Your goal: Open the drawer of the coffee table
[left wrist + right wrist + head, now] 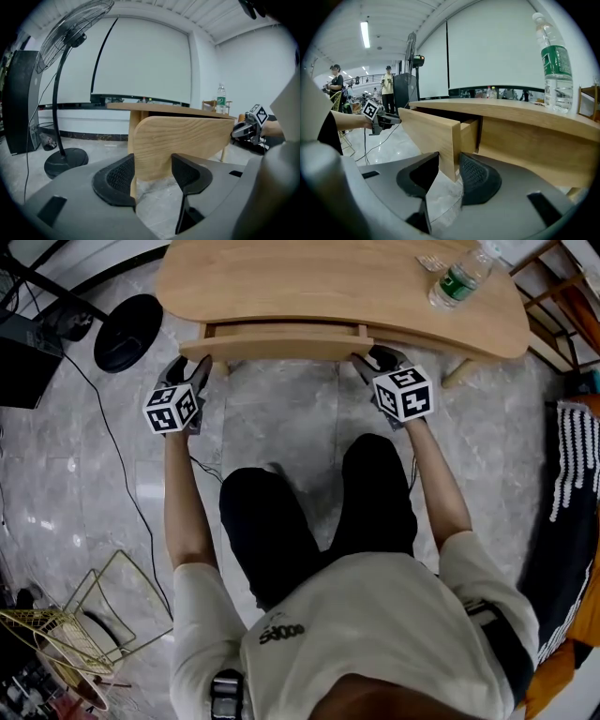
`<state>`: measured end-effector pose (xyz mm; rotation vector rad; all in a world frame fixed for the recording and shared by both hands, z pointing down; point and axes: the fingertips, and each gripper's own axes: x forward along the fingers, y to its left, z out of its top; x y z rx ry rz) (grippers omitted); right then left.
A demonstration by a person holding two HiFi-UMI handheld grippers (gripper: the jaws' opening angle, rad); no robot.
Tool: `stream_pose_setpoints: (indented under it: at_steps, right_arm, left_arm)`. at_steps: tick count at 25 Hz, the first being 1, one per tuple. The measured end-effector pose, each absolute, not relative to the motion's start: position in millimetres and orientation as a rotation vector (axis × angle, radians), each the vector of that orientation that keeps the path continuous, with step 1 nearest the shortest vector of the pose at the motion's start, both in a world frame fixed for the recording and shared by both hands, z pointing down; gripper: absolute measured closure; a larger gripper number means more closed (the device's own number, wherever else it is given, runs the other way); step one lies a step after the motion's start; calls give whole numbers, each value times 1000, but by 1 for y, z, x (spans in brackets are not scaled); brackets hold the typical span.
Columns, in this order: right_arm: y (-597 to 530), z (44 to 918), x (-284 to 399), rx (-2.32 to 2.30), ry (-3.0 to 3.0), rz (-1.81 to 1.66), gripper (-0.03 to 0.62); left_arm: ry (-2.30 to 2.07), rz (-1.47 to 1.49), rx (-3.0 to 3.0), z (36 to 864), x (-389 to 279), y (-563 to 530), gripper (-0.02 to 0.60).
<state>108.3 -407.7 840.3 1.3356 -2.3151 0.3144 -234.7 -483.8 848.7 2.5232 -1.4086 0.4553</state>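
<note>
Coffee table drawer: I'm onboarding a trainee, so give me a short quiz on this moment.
1. True or false: the drawer is fully shut.
2. The water bottle stands: A on the coffee table top; B on the floor; C inside the drawer.
3. What do the left gripper and right gripper both clamp?
Key: 1 false, it is partly pulled out; 2 A; 3 the drawer's front panel, one at each end.

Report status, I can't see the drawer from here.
Both left tongs and right tongs clamped on drawer front. That drawer partly out. Nothing seen blocking it.
</note>
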Motion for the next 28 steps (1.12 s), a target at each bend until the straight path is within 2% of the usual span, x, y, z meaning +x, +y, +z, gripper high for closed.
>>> stream_pose_setpoints:
  at_steps: [28]
  right_arm:
    - [-316, 844, 89, 1203, -2339, 380, 465]
  left_arm:
    - [-1412, 483, 2449, 854, -255, -387, 328]
